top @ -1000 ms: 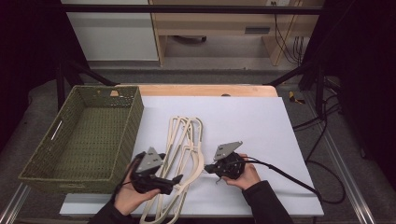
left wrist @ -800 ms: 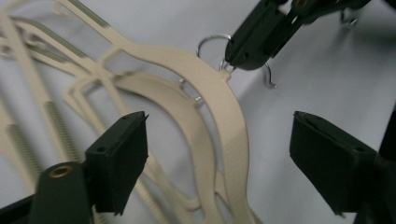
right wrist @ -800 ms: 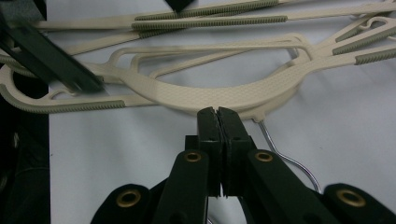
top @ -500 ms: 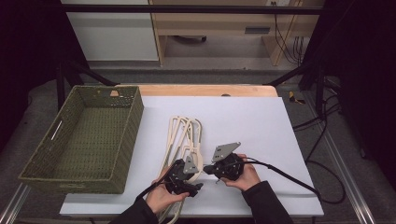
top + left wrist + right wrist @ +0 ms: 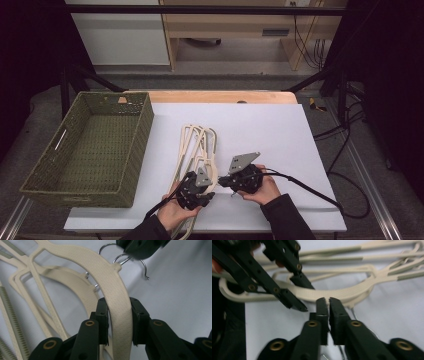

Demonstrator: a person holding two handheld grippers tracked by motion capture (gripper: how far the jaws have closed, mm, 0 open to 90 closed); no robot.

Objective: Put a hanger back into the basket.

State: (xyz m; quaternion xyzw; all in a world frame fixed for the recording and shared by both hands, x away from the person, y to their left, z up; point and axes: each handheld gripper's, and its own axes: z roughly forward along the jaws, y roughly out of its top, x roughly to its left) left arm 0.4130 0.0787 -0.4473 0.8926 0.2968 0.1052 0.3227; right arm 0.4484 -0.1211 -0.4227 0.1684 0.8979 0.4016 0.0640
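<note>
Left tongs (image 5: 119,322), moved in from the hangers' left side, clamp the top hanger (image 5: 113,290); right tongs (image 5: 329,305) together

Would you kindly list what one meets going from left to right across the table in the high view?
Green woven basket → left tool, at the cream hangers → right tool → black cable trailing off to the right.
</note>
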